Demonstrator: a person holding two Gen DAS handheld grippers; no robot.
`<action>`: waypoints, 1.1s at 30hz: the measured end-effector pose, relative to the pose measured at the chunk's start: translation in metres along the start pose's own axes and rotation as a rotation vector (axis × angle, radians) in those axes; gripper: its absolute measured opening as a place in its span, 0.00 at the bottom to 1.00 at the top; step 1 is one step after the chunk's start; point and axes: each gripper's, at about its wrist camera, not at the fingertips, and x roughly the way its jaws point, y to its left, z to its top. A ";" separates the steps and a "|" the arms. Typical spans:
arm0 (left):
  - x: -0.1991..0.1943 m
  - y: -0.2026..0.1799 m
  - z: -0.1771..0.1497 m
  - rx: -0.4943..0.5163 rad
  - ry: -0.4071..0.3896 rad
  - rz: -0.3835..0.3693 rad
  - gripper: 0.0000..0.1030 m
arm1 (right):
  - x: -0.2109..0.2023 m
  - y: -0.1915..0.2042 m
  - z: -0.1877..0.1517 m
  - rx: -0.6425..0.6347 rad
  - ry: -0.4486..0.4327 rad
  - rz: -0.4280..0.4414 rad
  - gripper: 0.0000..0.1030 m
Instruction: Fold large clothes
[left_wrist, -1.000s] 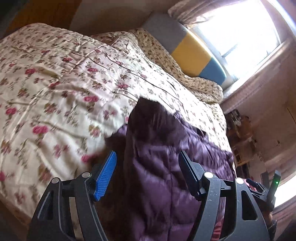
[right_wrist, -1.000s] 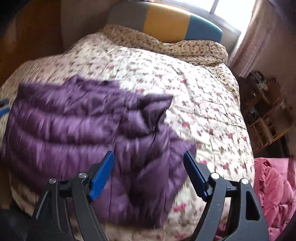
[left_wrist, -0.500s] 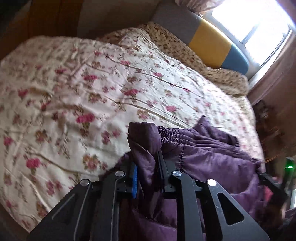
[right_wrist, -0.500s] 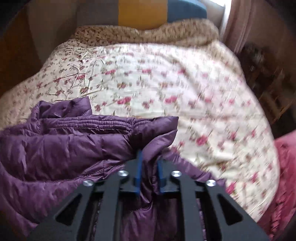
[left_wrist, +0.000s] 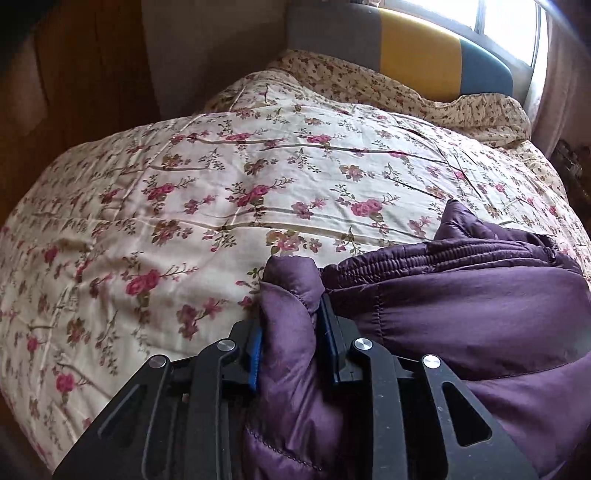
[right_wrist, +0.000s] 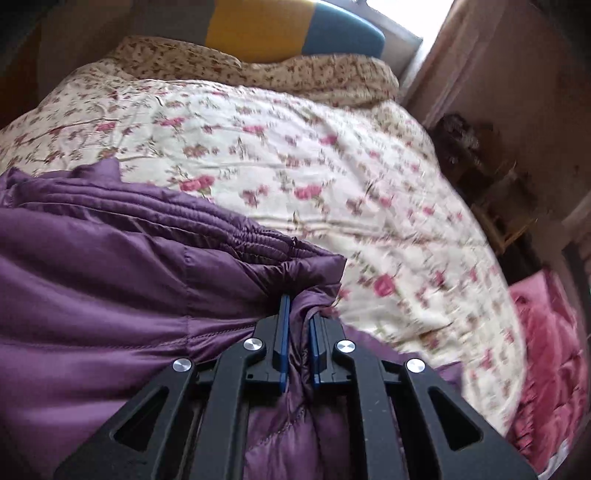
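The purple puffer jacket (left_wrist: 461, 314) lies on the bed's floral quilt (left_wrist: 221, 192), bunched toward the near edge. The left tongs (left_wrist: 290, 332) are clenched on a puffy corner of it, which bulges up between the blue pads, with the rest of the jacket spreading off to their right. The right tongs (right_wrist: 297, 332) pinch the opposite corner, the jacket (right_wrist: 110, 280) stretching away to their left. A pink blanket (right_wrist: 546, 354) sits beside the bed.

Daylight floods from the blown-out window (left_wrist: 506, 33); corners fall dark, edges bow, and the right view smears with blur.
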 end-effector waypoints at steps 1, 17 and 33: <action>0.002 0.002 0.000 -0.013 -0.005 -0.008 0.26 | 0.003 0.001 -0.001 0.003 -0.003 0.002 0.08; -0.056 0.012 -0.002 -0.092 -0.112 -0.032 0.69 | -0.044 -0.015 -0.001 0.083 -0.081 0.016 0.50; -0.064 -0.045 -0.035 -0.004 -0.133 -0.138 0.70 | -0.113 0.119 -0.031 -0.073 -0.245 0.214 0.48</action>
